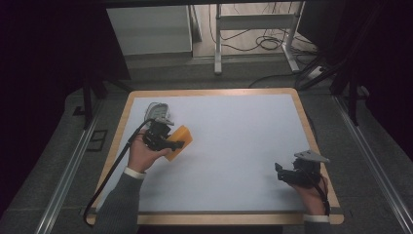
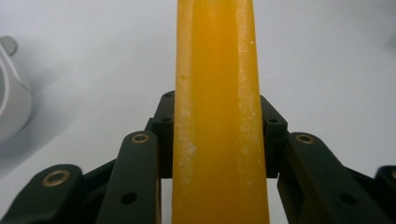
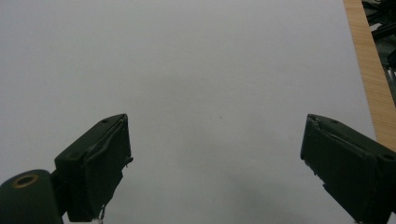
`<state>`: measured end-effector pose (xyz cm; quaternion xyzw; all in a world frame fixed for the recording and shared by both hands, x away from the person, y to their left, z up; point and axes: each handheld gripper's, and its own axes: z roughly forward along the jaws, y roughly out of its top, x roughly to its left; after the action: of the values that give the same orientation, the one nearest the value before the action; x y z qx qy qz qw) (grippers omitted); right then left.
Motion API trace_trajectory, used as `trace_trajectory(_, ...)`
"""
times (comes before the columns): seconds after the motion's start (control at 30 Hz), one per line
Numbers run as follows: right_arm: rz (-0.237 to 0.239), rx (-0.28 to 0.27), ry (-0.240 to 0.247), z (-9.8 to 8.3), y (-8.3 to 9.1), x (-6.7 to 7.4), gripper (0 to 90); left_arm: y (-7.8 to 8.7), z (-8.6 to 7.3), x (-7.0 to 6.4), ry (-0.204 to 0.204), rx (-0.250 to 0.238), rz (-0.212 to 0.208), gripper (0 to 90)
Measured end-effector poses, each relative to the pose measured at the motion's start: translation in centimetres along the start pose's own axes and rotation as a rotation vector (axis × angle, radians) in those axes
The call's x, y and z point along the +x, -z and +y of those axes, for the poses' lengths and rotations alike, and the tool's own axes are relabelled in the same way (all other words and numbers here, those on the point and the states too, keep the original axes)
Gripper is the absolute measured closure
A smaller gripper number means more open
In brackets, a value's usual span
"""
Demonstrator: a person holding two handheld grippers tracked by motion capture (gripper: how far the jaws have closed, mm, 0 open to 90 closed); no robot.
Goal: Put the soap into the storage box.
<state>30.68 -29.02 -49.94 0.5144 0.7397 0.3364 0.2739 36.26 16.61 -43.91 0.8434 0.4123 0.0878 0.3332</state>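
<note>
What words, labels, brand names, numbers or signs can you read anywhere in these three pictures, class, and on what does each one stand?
None can be read.
The orange slab held in the left tongs: plain, no print.
The white table top: blank.
The right tongs, open over the table: no markings.
The white object at the edge of the left gripper view: no lettering on the part that shows.

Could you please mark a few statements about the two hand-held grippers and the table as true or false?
1. The left hand-held gripper is clamped on an orange sponge. True.
2. The right hand-held gripper holds a sponge too. False: its jaws stand wide open, with nothing between them.
3. The table has a white top with a wooden border. True.
4. The right hand-held gripper sits at the table's far left corner. False: it is near the right edge.
</note>
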Motion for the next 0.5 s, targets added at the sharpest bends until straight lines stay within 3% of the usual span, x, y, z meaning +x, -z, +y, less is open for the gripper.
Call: trace_trajectory(0.5, -0.003, -0.001, -0.001, 0.0, 0.0, -0.1, 8.7, 0.6, 0.4, 1.6, 0.023, -0.011, 0.026, 61.0)
